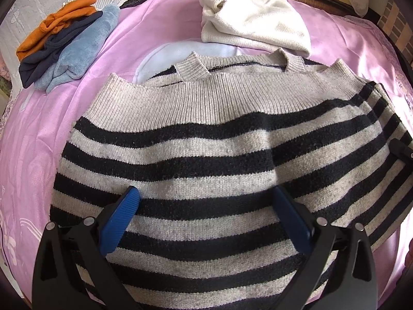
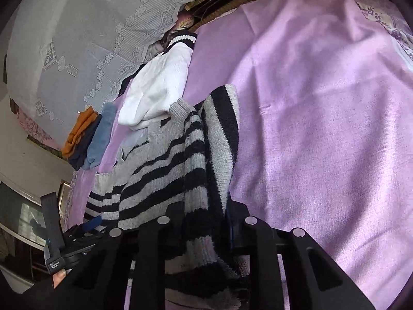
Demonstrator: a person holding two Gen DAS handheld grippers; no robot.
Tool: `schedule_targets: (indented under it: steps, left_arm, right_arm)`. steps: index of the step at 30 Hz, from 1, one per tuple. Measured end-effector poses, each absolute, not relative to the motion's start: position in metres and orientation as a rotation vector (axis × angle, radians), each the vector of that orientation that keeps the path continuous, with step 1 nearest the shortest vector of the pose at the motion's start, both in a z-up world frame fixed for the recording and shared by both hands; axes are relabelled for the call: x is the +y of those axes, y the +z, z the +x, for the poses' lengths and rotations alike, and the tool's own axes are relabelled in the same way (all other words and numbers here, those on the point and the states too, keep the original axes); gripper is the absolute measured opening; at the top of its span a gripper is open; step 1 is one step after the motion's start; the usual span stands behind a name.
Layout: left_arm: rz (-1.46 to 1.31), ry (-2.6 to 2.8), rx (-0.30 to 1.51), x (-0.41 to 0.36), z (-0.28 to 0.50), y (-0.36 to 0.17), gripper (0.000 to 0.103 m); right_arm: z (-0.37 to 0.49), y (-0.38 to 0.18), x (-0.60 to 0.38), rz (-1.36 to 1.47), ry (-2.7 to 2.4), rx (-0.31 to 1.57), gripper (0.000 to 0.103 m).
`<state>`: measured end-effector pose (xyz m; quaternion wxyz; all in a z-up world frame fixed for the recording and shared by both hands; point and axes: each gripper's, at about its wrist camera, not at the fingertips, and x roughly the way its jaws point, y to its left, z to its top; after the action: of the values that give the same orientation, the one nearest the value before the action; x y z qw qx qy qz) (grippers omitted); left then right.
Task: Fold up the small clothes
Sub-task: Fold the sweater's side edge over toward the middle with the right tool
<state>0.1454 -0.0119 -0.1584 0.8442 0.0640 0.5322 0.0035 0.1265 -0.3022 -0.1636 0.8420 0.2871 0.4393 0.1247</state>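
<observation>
A grey sweater with black stripes (image 1: 206, 134) lies on the purple bedsheet (image 1: 33, 134), with its ribbed hem turned up toward the collar. My left gripper (image 1: 207, 204) hovers open over the sweater's near part, its blue pads (image 1: 124, 211) spread wide with nothing between them. In the right wrist view my right gripper (image 2: 205, 218) is shut on the sweater's right edge (image 2: 204, 180). That striped fabric stands bunched up between the jaws and hides the fingertips. A black part of the right gripper (image 1: 402, 149) shows at the sweater's right side.
Folded orange, navy and blue clothes (image 1: 64, 44) are stacked at the far left. A cream knit garment (image 1: 253, 20) lies crumpled at the back, with a pale blue garment (image 1: 165, 56) partly under the sweater. Lace fabric (image 2: 77, 38) covers the area behind the bed.
</observation>
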Motion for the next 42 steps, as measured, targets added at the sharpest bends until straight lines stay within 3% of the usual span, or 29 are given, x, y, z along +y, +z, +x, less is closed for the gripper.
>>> schedule_targets:
  steps: [15, 22, 30, 37, 40, 42]
  left_arm:
    - [0.082, 0.025, 1.142, 0.032, 0.123, -0.141, 0.099]
    - [0.130, -0.049, 1.085, 0.005, 0.124, -0.136, 0.098]
    - [0.187, -0.058, 1.088, -0.018, 0.135, -0.155, 0.099]
    - [0.060, -0.078, 1.078, -0.006, 0.152, -0.125, 0.099]
    - [0.124, -0.067, 1.178, -0.017, 0.165, -0.151, 0.099]
    - [0.125, -0.058, 1.132, -0.015, 0.158, -0.152, 0.099]
  right_arm:
    - [0.123, -0.102, -0.253, 0.481, 0.216, 0.888, 0.020]
    - [0.116, -0.076, -0.227, 0.418, 0.223, 0.865, 0.019]
    - [0.109, -0.070, -0.228, 0.440, 0.214, 0.856, 0.019]
    - [0.111, -0.066, -0.230, 0.460, 0.228, 0.849, 0.019]
    - [0.113, -0.064, -0.226, 0.460, 0.241, 0.849, 0.019]
    - [0.114, -0.063, -0.225, 0.461, 0.250, 0.853, 0.019]
